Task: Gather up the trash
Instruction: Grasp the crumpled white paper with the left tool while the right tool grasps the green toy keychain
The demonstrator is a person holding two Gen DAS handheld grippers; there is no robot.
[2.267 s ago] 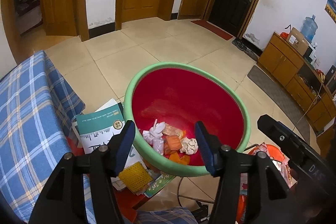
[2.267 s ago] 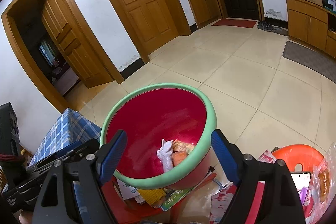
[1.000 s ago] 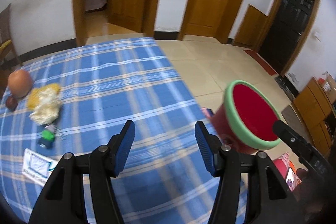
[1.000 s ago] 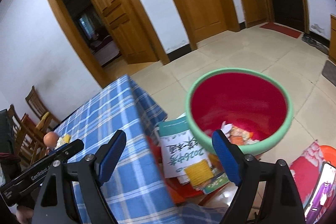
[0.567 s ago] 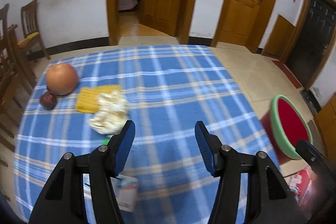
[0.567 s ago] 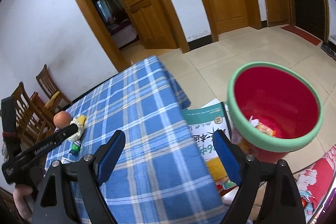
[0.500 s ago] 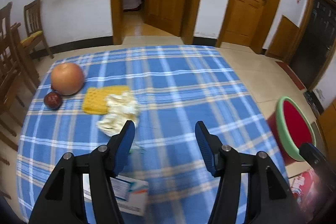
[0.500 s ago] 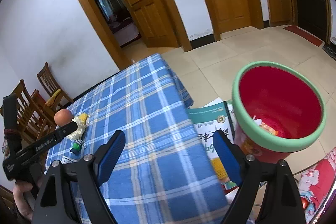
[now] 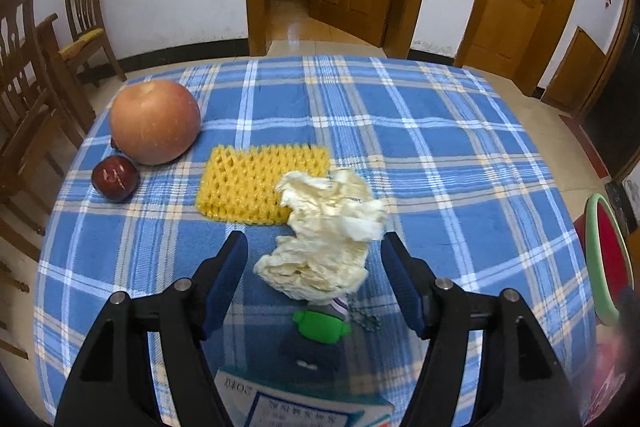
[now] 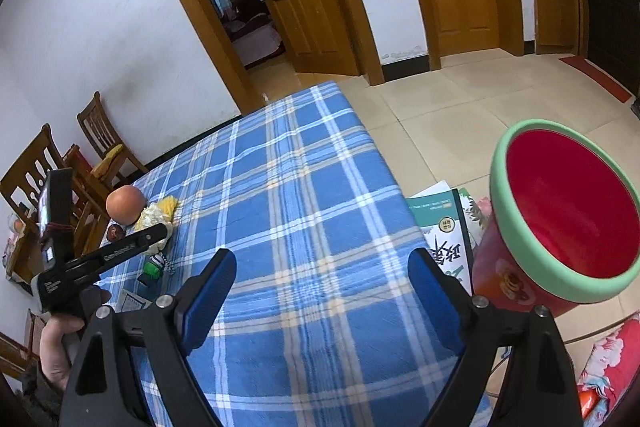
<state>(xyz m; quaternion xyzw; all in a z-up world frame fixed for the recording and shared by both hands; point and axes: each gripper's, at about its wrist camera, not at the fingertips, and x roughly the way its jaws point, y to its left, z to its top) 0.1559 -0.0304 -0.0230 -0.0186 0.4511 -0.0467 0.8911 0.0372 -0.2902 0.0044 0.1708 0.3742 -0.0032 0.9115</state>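
left wrist view: left gripper (image 9: 314, 259), jaws just widening and empty, reaches for crumpled paper (image 9: 326, 239) beside the yellow net (image 9: 256, 187) on the bench; next, close on it.

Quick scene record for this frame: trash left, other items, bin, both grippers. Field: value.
trash on table: crumpled paper, yellow foam net
non-trash: apple, small red fruit, green toy, booklet
bin: beside the table, right
left hand-held gripper: jaws just opened wider, paper between them, untouched
right hand-held gripper: open, empty, over cloth
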